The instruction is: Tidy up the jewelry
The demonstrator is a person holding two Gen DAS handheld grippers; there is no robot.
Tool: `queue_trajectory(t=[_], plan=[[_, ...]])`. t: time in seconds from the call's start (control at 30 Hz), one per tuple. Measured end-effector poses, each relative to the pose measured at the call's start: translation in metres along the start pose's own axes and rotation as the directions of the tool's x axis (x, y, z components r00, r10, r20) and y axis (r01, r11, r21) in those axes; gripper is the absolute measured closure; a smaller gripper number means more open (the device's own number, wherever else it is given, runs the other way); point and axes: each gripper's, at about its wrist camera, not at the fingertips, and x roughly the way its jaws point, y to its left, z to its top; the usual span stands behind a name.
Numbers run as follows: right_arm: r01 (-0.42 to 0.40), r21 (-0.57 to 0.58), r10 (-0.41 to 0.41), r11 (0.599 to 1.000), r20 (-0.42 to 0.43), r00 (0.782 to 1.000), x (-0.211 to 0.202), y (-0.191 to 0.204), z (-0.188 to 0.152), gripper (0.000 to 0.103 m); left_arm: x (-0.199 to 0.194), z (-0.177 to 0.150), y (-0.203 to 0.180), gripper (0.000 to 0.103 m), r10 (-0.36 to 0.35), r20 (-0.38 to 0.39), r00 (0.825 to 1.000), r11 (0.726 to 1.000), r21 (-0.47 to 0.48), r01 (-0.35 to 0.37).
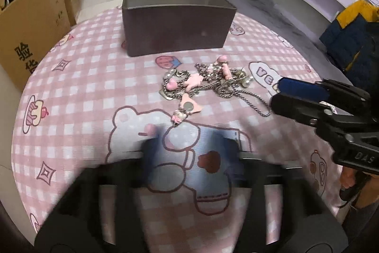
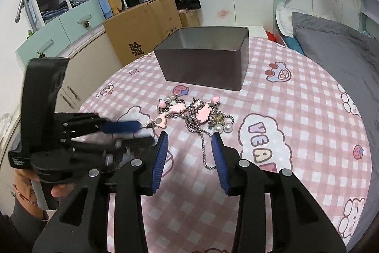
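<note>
A tangle of silver chains with pink charms and pearls, the jewelry (image 1: 201, 82) (image 2: 196, 113), lies on the pink checked bedsheet (image 1: 83, 91) in front of an open grey tin box (image 1: 177, 30) (image 2: 201, 68). In the left wrist view, my left gripper (image 1: 191, 144) is blurred and stands open just short of the pile's near charm, holding nothing. My right gripper (image 2: 189, 136) is open, and a loose chain tail (image 2: 205, 153) lies between its blue pads (image 2: 219, 158) without being pressed. Each gripper also shows in the other's view: the right gripper (image 1: 276, 93) and the left gripper (image 2: 145, 133).
A cardboard box (image 2: 142, 27) stands off the bed's left edge, with a wardrobe and drawers behind it. A grey pillow (image 2: 331, 56) lies to the right of the tin. A blue and yellow jacket (image 1: 350, 34) sits at the far right.
</note>
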Motion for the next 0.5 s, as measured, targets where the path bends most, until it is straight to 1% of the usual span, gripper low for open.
queue_trajectory(t=[0.03,0.07,0.1,0.17,0.3,0.33,0.37,0.4,0.47,0.5], plan=[[-0.002,0.002,0.002,1.0,-0.002,1.0,0.001,-0.001,0.0,0.067,0.0,0.0,-0.002,0.03,0.028,0.013,1.0,1.0,0.005,-0.028],[-0.003,0.004,0.003,1.0,-0.002,1.0,0.001,-0.002,0.0,0.067,0.004,0.0,-0.003,0.03,0.047,0.004,0.999,0.999,0.016,-0.047],[-0.004,0.006,0.004,1.0,-0.002,1.0,0.002,-0.002,0.0,0.067,0.007,0.0,-0.002,0.03,0.047,-0.009,0.999,0.999,0.017,-0.047],[-0.005,0.01,0.005,1.0,-0.003,1.0,0.003,-0.004,-0.001,0.067,0.009,0.002,-0.002,0.03,0.051,0.005,0.999,0.999,0.018,-0.051],[-0.007,0.017,0.008,1.0,-0.006,1.0,0.006,-0.007,-0.001,0.067,0.015,0.01,-0.004,0.03,0.051,0.007,0.999,0.998,0.023,-0.051],[-0.01,0.018,0.01,1.0,-0.007,1.0,0.006,-0.008,-0.001,0.067,0.016,0.011,-0.005,0.035,0.056,0.011,0.998,0.998,0.028,-0.057],[-0.011,0.019,0.011,1.0,-0.009,1.0,0.007,-0.009,-0.001,0.067,0.018,0.013,-0.006,0.042,0.066,0.013,0.998,0.997,0.035,-0.066],[-0.011,0.019,0.011,1.0,-0.01,1.0,0.008,-0.009,-0.001,0.067,0.018,0.014,-0.005,0.045,0.075,0.015,0.997,0.996,0.041,-0.076],[-0.012,0.022,0.012,1.0,-0.011,1.0,0.009,-0.011,0.0,0.067,0.021,0.018,-0.004,0.057,0.079,0.019,0.997,0.996,0.042,-0.08],[-0.012,0.023,0.012,1.0,-0.013,1.0,0.01,-0.011,0.0,0.067,0.021,0.019,-0.004,0.061,0.079,0.021,0.997,0.996,0.042,-0.08]])
